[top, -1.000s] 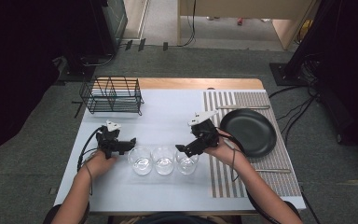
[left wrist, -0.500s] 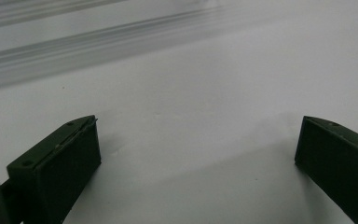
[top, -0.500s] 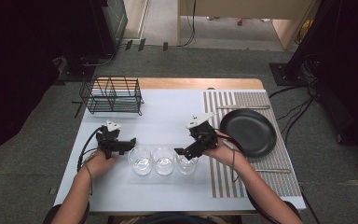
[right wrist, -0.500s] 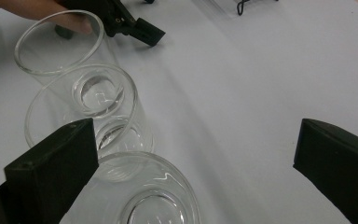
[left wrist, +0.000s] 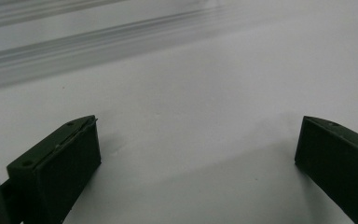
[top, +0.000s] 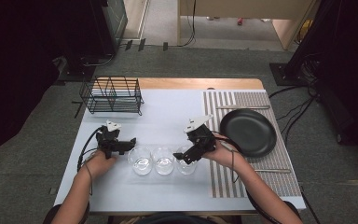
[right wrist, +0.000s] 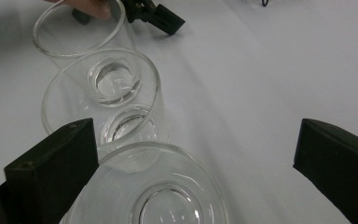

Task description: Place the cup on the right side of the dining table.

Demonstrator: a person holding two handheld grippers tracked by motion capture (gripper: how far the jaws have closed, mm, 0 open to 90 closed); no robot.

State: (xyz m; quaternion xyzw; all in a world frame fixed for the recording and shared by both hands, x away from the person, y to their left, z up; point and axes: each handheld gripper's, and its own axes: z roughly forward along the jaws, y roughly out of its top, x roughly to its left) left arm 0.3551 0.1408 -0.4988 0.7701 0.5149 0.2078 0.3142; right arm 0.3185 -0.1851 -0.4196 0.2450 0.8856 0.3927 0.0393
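Three clear empty glasses stand in a row near the table's front: the left glass (top: 141, 161), the middle glass (top: 164, 161) and the right glass (top: 186, 161). My right gripper (top: 182, 157) hovers open over the right glass. In the right gripper view the jaws stand wide (right wrist: 196, 135), the nearest glass (right wrist: 154, 196) lies low beside the left jaw, and the other two glasses (right wrist: 105, 100) (right wrist: 77, 35) line up beyond it. My left gripper (top: 129, 141) is open just left of the left glass. Bare white table lies between its jaws (left wrist: 198, 135).
A black wire rack (top: 112, 95) stands at the back left. A black plate (top: 248, 132) rests on a striped mat (top: 256, 100) at the right, with thin utensils at the mat's far and near ends. The white table (top: 168, 116) has open room mid-way.
My right gripper has dipped slightly lower and leftward over the right glass. The left gripper and the glasses have stayed put.
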